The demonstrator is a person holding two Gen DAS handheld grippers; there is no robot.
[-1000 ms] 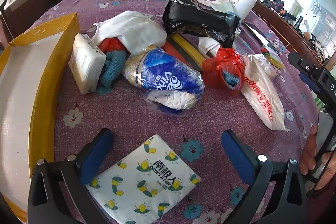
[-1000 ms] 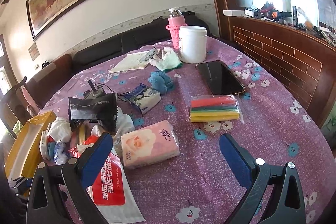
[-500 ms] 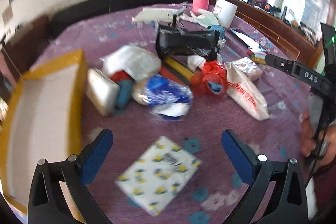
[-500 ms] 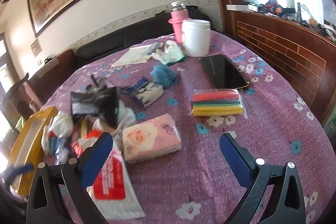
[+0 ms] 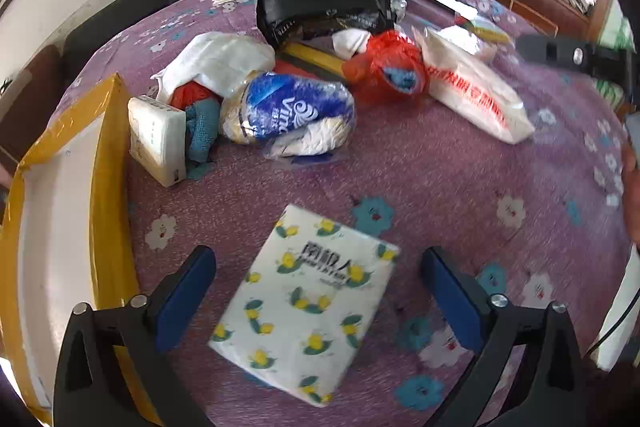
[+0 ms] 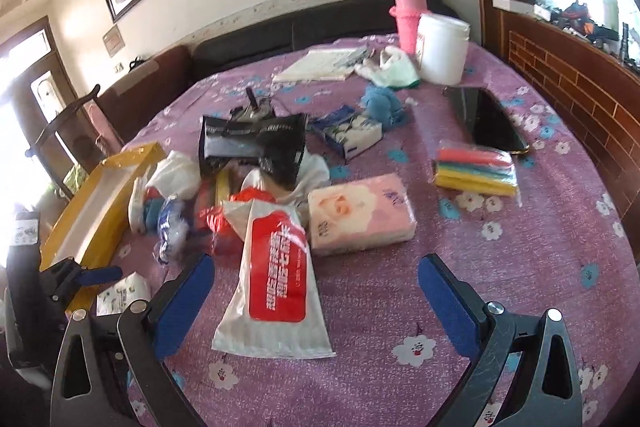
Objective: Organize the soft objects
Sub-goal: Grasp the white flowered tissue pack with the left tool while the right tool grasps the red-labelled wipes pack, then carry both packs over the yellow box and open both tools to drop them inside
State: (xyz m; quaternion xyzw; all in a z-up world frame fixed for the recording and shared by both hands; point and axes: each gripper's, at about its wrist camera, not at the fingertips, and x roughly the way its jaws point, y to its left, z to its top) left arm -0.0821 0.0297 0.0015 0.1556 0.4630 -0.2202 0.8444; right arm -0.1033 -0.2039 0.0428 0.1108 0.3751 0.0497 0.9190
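My left gripper (image 5: 318, 269) is open, its blue fingers on either side of a white tissue pack with yellow flowers (image 5: 304, 303) that lies flat on the purple cloth. A yellow-rimmed box (image 5: 64, 203) stands at its left. Beyond lie a white tissue brick (image 5: 158, 137), a blue-and-white wrapped roll (image 5: 288, 115), a red plastic bag (image 5: 384, 71) and a white-and-red pouch (image 5: 476, 95). My right gripper (image 6: 316, 279) is open just above the white-and-red pouch (image 6: 276, 283), with a pink tissue pack (image 6: 360, 213) beyond it.
A black bag (image 6: 252, 147), a pack of coloured cloths (image 6: 476, 171), a black phone (image 6: 486, 119), a blue fluffy ball (image 6: 382, 103), a white jar (image 6: 442, 49) and a pink bottle (image 6: 408, 15) spread across the round table. A wooden ledge runs along the right.
The left gripper has pulled back and turned, so the flowered tissue pack now sits between its fingers. The right gripper has swung left and down toward the white-and-red pouch. Both stay open.
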